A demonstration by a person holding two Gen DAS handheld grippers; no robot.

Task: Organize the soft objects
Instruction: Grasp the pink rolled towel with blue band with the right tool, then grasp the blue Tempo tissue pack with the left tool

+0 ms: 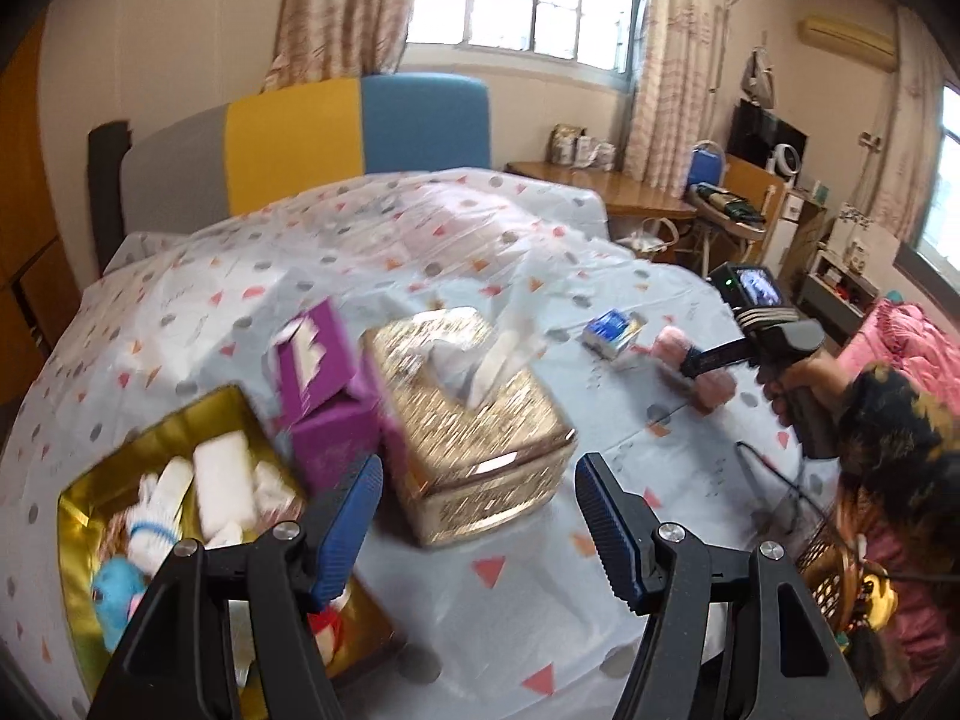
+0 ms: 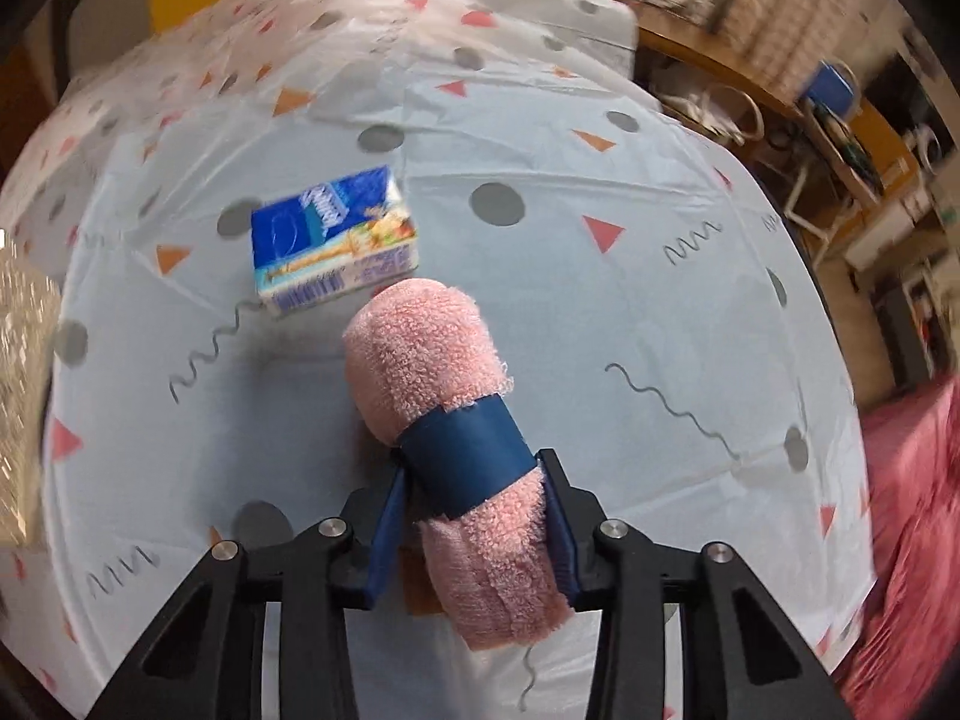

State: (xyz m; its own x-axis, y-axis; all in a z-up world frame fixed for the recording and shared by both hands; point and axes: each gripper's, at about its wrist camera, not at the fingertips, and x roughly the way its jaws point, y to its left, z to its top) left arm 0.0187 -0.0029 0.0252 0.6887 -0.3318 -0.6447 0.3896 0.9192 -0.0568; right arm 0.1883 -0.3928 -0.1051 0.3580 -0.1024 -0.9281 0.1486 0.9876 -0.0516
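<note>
Daylight pours in through the window (image 1: 528, 0) far beyond the open jaws of the left gripper (image 1: 480, 531), and its panes burn out to white. The room is evenly bright, with only soft shadows. Motion blur smears the gold tissue box (image 1: 474, 426) just ahead of those jaws. In the right wrist view, the pink towel roll (image 2: 462, 456) between the jaws is sharp, while the edges streak. Both pictures bulge fisheye-fashion, with dark corners.

Bed (image 1: 420, 252), curtained window (image 1: 522, 0), seemingly wooden desk (image 1: 600, 189)
</note>
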